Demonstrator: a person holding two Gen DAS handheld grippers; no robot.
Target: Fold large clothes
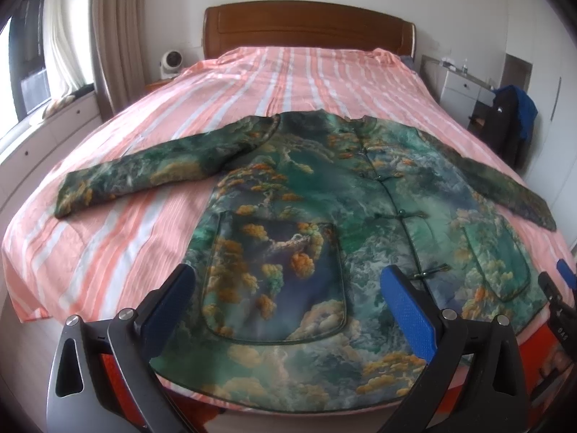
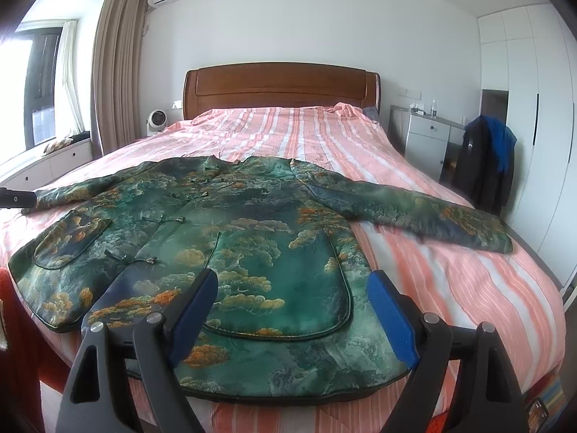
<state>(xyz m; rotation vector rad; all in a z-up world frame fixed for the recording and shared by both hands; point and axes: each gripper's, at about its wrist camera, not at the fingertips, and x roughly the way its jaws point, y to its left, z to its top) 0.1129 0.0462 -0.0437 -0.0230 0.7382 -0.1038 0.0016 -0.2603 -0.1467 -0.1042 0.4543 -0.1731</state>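
Note:
A green padded jacket (image 1: pixel 324 216) with gold cloud and tree print lies flat, front up, on the bed, collar toward the headboard and both sleeves spread out sideways. It also shows in the right wrist view (image 2: pixel 245 231). My left gripper (image 1: pixel 288 285) is open and empty above the hem, over the left patch pocket (image 1: pixel 274 281). My right gripper (image 2: pixel 292 288) is open and empty above the hem, over the right patch pocket (image 2: pixel 288 288). The right gripper's tip shows at the right edge of the left wrist view (image 1: pixel 562 281).
The bed has a pink and white striped sheet (image 1: pixel 288 79) and a wooden headboard (image 2: pixel 281 86). A small fan (image 2: pixel 157 121) stands left of the bed. A white cabinet (image 2: pixel 429 140) and a chair with dark and blue clothes (image 2: pixel 487 158) stand to the right.

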